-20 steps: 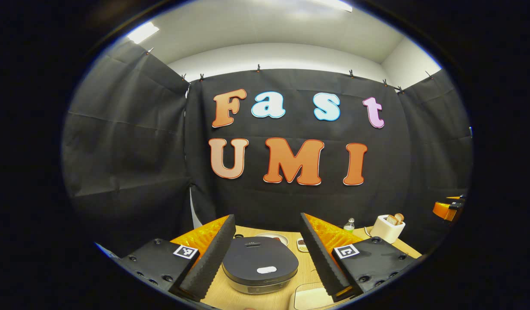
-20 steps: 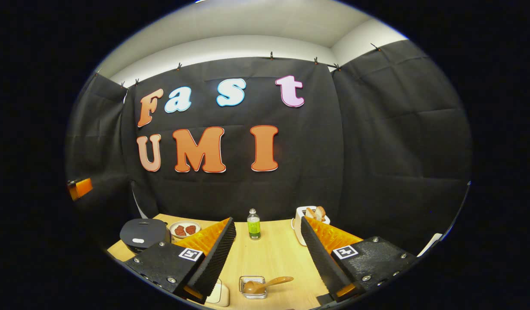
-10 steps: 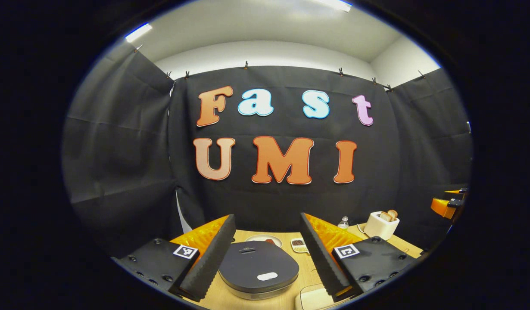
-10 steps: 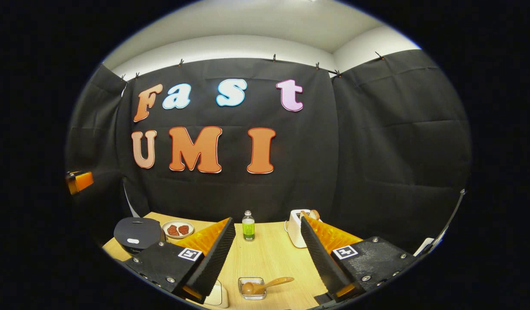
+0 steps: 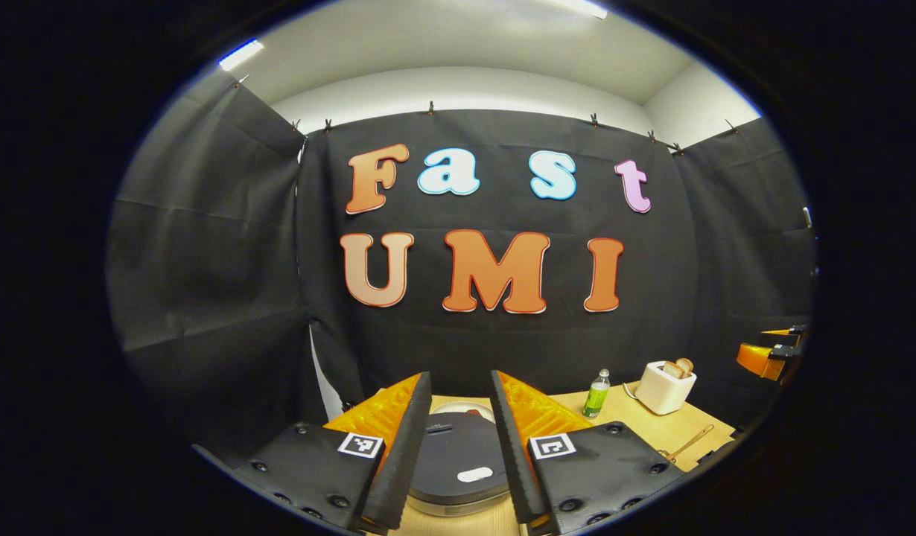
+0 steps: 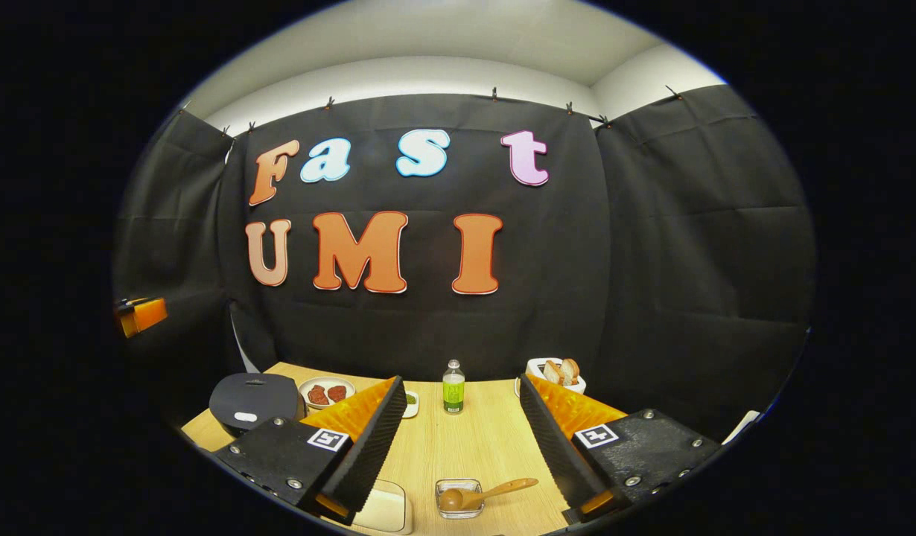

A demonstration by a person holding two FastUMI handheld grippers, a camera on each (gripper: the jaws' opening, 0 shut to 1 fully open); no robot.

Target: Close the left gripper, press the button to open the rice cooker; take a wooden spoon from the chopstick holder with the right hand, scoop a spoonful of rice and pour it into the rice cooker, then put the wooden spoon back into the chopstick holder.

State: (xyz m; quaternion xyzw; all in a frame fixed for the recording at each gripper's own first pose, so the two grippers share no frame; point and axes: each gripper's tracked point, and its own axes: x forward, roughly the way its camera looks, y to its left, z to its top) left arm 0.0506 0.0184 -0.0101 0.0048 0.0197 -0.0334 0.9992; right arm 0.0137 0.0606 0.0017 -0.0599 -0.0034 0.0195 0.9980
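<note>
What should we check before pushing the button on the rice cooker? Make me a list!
1. Left hand-held gripper fully closed: not ok, a gap remains between its fingers.
2. Rice cooker lid shut: ok.
3. Button lined up between the fingers: ok.
4. Fingers touching the button: not ok, they stand above it.
5. Right hand-held gripper open, ready for the wooden spoon: ok.
6. Spoon within easy reach: cannot tell.
</note>
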